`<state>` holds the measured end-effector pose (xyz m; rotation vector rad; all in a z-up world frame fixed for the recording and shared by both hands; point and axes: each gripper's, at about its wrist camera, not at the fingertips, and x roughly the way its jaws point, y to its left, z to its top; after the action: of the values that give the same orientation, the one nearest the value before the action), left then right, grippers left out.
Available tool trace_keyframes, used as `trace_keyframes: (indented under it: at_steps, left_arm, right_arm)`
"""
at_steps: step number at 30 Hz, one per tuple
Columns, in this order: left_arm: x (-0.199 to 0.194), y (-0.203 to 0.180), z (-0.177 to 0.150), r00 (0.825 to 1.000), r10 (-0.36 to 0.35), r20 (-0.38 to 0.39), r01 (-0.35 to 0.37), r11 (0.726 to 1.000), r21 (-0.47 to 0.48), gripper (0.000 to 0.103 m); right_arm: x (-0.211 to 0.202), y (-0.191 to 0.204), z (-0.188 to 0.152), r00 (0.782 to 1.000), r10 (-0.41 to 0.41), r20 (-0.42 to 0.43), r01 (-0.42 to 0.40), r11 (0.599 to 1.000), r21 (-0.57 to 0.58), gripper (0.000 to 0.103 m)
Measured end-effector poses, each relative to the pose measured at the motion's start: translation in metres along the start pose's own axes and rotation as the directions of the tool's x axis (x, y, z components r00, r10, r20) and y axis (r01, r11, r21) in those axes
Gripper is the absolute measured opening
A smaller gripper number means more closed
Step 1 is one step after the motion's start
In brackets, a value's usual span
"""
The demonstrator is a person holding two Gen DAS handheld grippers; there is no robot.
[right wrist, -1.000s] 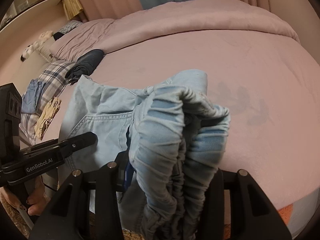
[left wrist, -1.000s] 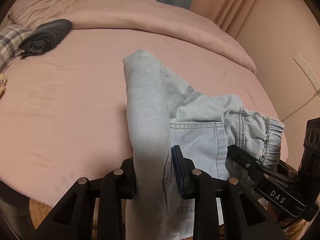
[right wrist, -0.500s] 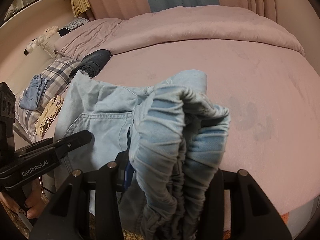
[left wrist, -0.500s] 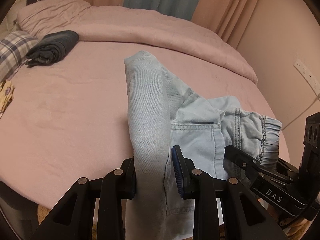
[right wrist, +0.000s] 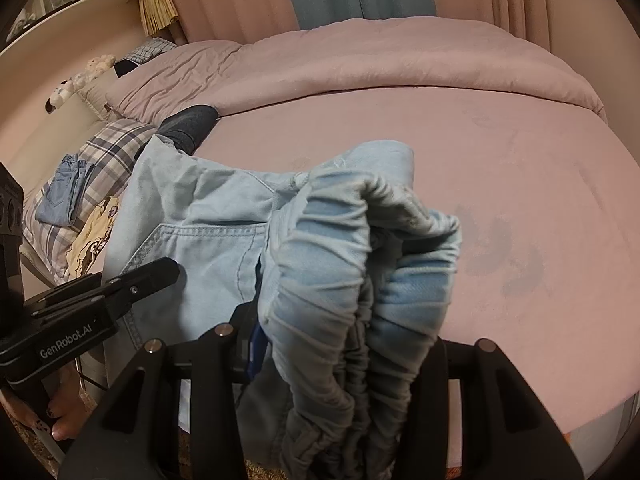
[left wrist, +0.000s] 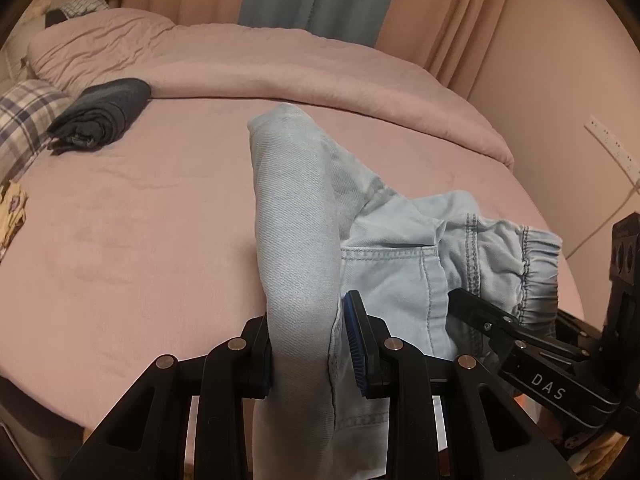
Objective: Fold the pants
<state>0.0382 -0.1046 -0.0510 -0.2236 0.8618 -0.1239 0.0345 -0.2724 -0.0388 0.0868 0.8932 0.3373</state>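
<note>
Light blue denim pants (left wrist: 296, 232) hang between both grippers above the near edge of a pink bed (left wrist: 132, 208). My left gripper (left wrist: 308, 344) is shut on a folded leg section that rises between its blue pads. My right gripper (right wrist: 340, 344) is shut on the bunched elastic waistband (right wrist: 352, 280), which bulges over its fingers. In the left wrist view the right gripper (left wrist: 532, 364) shows at lower right, beside the waistband (left wrist: 536, 264). The right wrist view shows the left gripper (right wrist: 100, 304) at lower left, next to the back pocket (right wrist: 208, 264).
A folded dark garment (left wrist: 100, 116) lies at the far left of the bed, near a plaid pillow (left wrist: 24, 120). A pink duvet (left wrist: 280, 68) is heaped along the far side. Small folded jeans (right wrist: 64, 192) rest on plaid cloth. A person's foot (right wrist: 48, 416) stands on the floor.
Both views have shifted slightly, showing more of the curtains and far bed. The pants stay clamped in both grippers in the same pose.
</note>
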Motion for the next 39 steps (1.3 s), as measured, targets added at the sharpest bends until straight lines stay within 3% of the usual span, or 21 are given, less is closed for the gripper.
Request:
trace_keyframes:
  at_steps: [10,14,21,26,39]
  left_arm:
    - [0.049,0.012,0.031,1.0,0.002,-0.008,-0.002,1.0,-0.016,0.028]
    - [0.086,0.02,0.034,0.998,0.019,-0.068,-0.021,1.0,-0.022,0.028]
    - [0.126,0.025,0.023,0.987,0.073,-0.146,-0.072,0.997,0.007,0.028]
    - [0.134,0.022,0.015,0.981,0.106,-0.164,-0.104,0.994,0.018,0.028]
    - [0.135,0.025,0.014,0.979,0.111,-0.172,-0.11,0.994,0.016,0.032]
  right_arm:
    - [0.033,-0.008,0.029,0.999,-0.031,-0.018,0.032,0.999,0.02,0.045]
    - [0.063,-0.02,0.032,0.995,-0.066,-0.076,0.07,0.997,0.046,0.045]
    - [0.114,-0.045,0.016,0.969,-0.151,-0.198,0.169,0.982,0.08,0.05]
    - [0.119,-0.058,0.011,0.97,-0.121,-0.212,0.147,0.982,0.114,0.055]
    - [0.126,-0.052,0.009,0.963,-0.17,-0.208,0.19,0.978,0.08,0.063]
